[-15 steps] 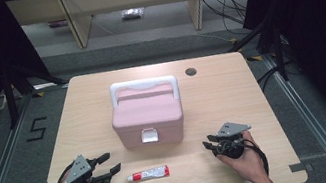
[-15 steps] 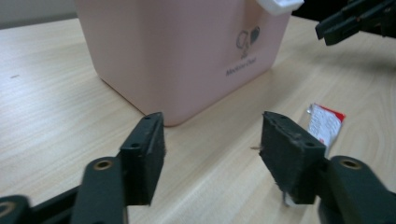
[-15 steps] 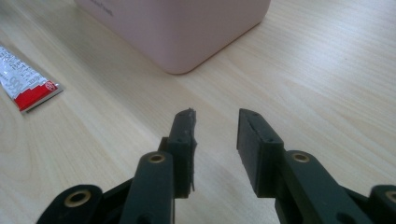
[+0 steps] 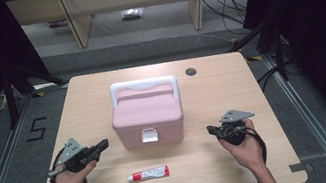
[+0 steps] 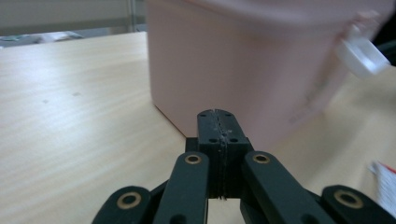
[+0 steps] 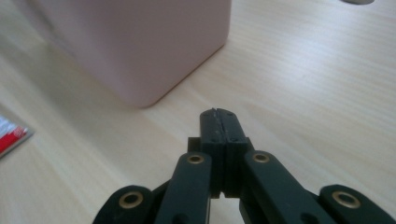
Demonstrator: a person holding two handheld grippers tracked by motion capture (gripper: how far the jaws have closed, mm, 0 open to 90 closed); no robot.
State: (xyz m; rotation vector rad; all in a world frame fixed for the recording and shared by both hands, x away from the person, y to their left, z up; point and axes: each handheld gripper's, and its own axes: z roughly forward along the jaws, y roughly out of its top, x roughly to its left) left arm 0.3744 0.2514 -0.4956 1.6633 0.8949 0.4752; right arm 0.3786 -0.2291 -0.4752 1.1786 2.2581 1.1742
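Pink box [image 5: 243,65]: top cut off, white latch [image 5: 362,58] blurred in left gripper view. Tube [image 6: 11,133]: cut by frame edge; print unreadable.

The wooden table [image 4: 225,111] has a light top with rounded corners and a small round cable hole [image 4: 191,72] near its far edge. Around the table the floor [image 4: 153,47] is grey, and metal rails [image 4: 318,120] run along it on both sides of the table. Left of the table, a number five [image 4: 35,129] is marked on the floor. Beyond the table stands pale wooden furniture [image 4: 134,0] with cables [image 4: 229,3] beside it. Black curtains [image 4: 320,18] hang on both sides of the table, very dark.
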